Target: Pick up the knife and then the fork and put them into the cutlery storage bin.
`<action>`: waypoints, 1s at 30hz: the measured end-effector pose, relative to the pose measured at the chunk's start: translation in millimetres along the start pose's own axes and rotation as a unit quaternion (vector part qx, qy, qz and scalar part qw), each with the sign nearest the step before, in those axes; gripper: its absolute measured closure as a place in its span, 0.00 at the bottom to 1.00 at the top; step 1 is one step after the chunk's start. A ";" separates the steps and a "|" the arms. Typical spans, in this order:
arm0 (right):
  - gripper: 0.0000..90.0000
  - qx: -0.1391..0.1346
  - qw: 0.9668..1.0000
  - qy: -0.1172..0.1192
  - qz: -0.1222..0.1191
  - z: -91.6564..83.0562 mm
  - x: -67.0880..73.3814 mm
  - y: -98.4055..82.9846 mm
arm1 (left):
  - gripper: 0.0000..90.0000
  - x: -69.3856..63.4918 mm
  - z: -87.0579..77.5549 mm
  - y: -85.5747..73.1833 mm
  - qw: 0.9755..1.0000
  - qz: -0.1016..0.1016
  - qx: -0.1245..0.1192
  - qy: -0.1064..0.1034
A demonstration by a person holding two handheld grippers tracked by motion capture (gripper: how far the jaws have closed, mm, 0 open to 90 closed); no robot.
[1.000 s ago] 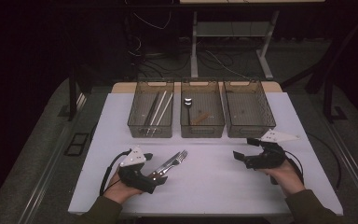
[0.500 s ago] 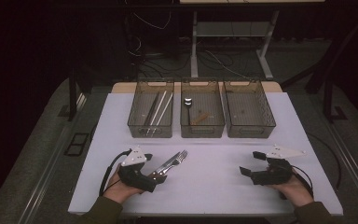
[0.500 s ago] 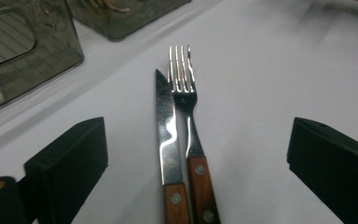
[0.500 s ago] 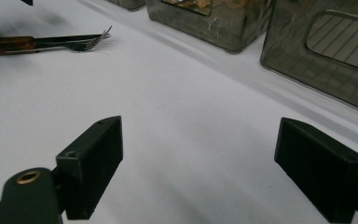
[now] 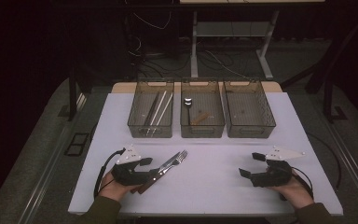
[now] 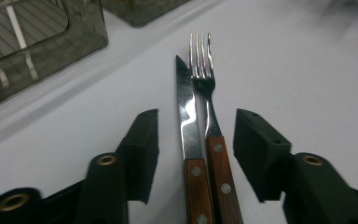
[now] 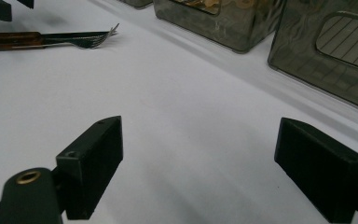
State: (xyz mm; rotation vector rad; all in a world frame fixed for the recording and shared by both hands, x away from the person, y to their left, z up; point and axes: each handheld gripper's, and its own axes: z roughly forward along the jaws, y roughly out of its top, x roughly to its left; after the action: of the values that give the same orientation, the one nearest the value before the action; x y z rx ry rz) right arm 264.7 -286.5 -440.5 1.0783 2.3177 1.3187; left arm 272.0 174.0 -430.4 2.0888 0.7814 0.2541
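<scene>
Left hand-held gripper [image 6: 193, 154] lower left of the high view, jaws just closing in around knife [image 6: 186, 116] and fork [image 6: 205, 93], which lie side by side on the white surface [image 5: 223, 154]; a gap shows each side, so not yet pinched. Pickup appears under way; lift and sorting left. Right hand-held gripper [image 7: 200, 172] lower right, spread, holding nothing, over bare surface. Three bins upper centre: left [image 5: 135, 122] holds pale sticks, middle [image 5: 184, 126] a spoon, right [image 5: 265, 122] looks bare. Path to them seems unobstructed.
</scene>
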 end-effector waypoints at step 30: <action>0.17 0.002 1.000 -0.004 -0.005 0.2 -0.1 0.1 | 0.82 3.9 12.0 -6.5 0.996 0.000 0.086 0.006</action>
State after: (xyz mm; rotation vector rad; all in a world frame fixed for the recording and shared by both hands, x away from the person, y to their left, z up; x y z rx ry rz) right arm 264.9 -286.4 -440.5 1.0699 2.3190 1.3035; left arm 277.5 171.2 -443.1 2.2494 0.8356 0.2052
